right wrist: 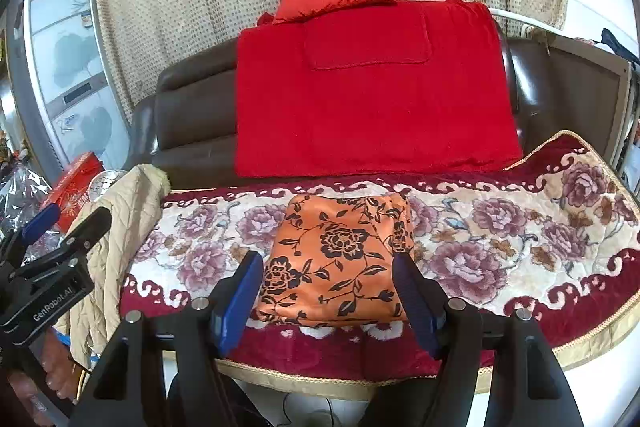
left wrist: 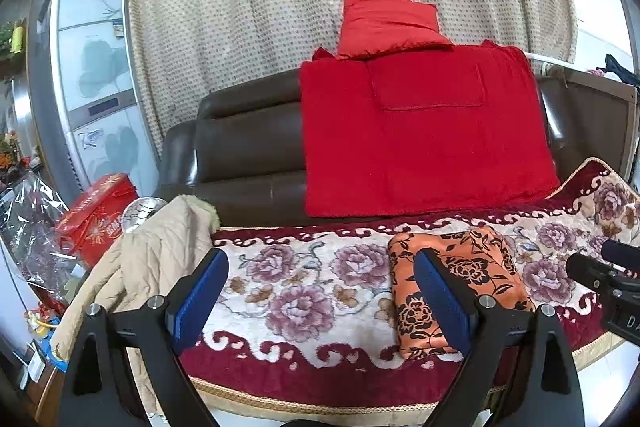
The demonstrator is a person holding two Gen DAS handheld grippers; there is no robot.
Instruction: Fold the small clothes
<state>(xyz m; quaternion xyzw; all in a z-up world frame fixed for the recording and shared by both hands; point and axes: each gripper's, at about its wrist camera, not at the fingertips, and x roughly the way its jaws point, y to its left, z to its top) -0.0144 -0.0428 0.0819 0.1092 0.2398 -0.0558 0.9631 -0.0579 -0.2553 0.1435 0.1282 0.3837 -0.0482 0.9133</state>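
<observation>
Here the orange cloth with black flower print [right wrist: 340,259] lies as a neat flat rectangle on the cream and maroon floral plush cover [right wrist: 500,227] of the sofa seat, towards its front edge. My right gripper [right wrist: 328,291] hangs just in front of it with both blue-padded fingers [right wrist: 240,299] spread wide and nothing between them. My left gripper [left wrist: 320,299] is likewise released and empty, off to the garment's left side, over bare cover.

I judge the piece already folded, or close to it. It looks thin, light and a little glossy, so I expect it to be limp and inclined to slide, layer over layer. If I lift it, I would pinch the near edge through all the layers, one gripper at each near corner, so the stack does not fall open. A beige quilted jacket [left wrist: 148,259] hangs over the left end of the seat, apart from the folded piece.
</observation>
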